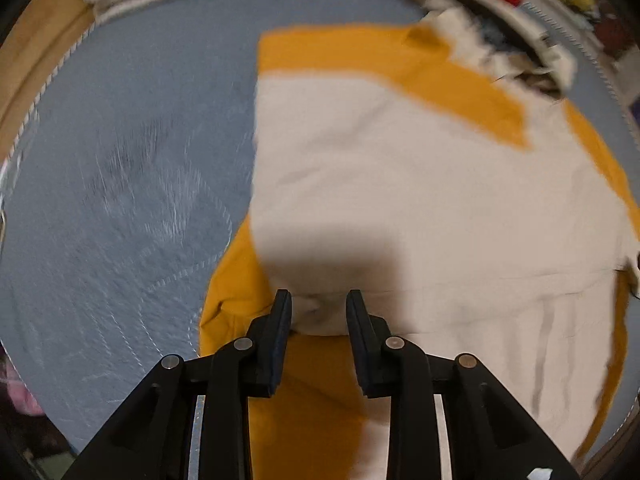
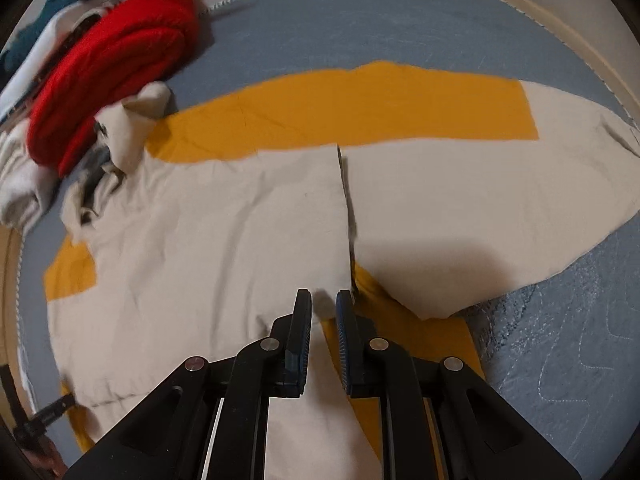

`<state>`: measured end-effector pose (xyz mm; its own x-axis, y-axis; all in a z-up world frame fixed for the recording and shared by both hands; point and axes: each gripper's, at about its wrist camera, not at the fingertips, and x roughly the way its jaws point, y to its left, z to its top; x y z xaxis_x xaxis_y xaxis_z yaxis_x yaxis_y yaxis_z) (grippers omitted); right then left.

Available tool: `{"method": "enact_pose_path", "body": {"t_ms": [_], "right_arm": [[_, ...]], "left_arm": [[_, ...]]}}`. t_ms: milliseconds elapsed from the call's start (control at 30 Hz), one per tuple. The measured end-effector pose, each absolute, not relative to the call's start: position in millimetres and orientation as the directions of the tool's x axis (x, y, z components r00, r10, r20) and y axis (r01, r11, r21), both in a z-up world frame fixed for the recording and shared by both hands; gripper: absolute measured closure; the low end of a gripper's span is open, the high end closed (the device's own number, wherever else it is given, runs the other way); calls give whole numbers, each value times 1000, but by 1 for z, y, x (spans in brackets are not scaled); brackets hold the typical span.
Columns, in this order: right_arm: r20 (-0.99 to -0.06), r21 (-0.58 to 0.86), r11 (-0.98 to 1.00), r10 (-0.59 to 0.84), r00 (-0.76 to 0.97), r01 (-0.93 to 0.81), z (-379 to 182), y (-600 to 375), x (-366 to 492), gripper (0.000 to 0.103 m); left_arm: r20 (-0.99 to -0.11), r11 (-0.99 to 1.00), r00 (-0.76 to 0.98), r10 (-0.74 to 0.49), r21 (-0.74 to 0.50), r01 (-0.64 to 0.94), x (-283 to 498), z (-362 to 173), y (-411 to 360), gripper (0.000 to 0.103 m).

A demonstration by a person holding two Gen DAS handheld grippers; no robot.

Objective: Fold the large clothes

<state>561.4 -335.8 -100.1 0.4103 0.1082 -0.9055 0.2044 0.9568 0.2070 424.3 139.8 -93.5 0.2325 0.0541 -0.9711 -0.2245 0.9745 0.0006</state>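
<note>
One large garment (image 1: 420,208), beige with mustard-yellow panels, is spread flat on a grey-blue quilted cover (image 1: 132,152). In the left wrist view it fills the field from 12 to 6 o'clock, with bare cover lying from 7 to 11 o'clock. The left gripper (image 1: 319,300) is pointed steeply down over the garment's near edge; its two black fingers are held slightly apart, and a bump of beige cloth is seen between the tips, but whether the cloth is pinched cannot be told.

In the right wrist view, two beige panels are seen meeting along one dark seam (image 2: 347,216) at the centre, with one long yellow band (image 2: 360,112) lying at 12 o'clock. The right gripper (image 2: 324,300) is held over the lower end of that seam, its two fingers nearly pressed together; beige cloth shows in the narrow gap, though a grip cannot be confirmed.

One red knitted item (image 2: 116,68) is piled at 10 o'clock with other pale and teal clothes, just beside the garment's collar (image 2: 132,132). One further black tool tip (image 2: 44,416) is visible at 8 o'clock.
</note>
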Motion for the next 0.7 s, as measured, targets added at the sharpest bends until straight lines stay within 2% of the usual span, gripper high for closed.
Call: {"method": "enact_pose_path", "body": {"t_ms": [33, 67, 100, 133, 167, 200, 233, 267, 333, 500, 600, 700], "right_arm": [[-895, 190, 965, 95, 435, 181, -89, -333, 560, 89], [-886, 173, 972, 82, 456, 161, -81, -329, 558, 89], [-873, 150, 979, 67, 484, 136, -69, -325, 556, 89], [-854, 121, 987, 49, 518, 107, -55, -321, 551, 88], [-837, 97, 992, 35, 546, 84, -43, -318, 546, 86], [-826, 80, 994, 27, 563, 70, -36, -316, 543, 84], [-808, 57, 997, 15, 589, 53, -25, -314, 538, 73], [-779, 29, 999, 2, 627, 34, -12, -313, 528, 52], [-737, -11, 1000, -20, 676, 18, 5, -310, 516, 29], [-642, -127, 991, -107, 759, 32, 38, -329, 482, 27], [-648, -104, 990, -138, 749, 93, 39, -366, 476, 27], [-680, -6, 984, -133, 721, 176, 34, -421, 475, 32]], "left_arm": [[-962, 980, 270, 38, -17, -198, 420, -76, 132, 76], [-946, 987, 323, 10, -43, -156, 415, -57, 120, 71], [-932, 991, 362, -7, -55, -122, 412, -44, 109, 59], [-912, 995, 410, -21, -60, -82, 404, -28, 99, 52], [-896, 996, 442, -30, -62, -58, 404, -18, 86, 40], [-883, 997, 468, -40, -66, -39, 406, -11, 77, 38], [-871, 997, 489, -52, -70, -19, 413, -5, 65, 38], [-863, 997, 501, -60, -72, -3, 420, -4, 56, 38], [-852, 997, 518, -77, -74, 27, 420, 1, 44, 38], [-838, 995, 537, -99, -73, 71, 427, 8, 16, 38], [-833, 996, 548, -75, -42, 73, 430, 11, 13, 38], [-831, 997, 552, -68, -43, 58, 432, 10, 15, 38]]}}
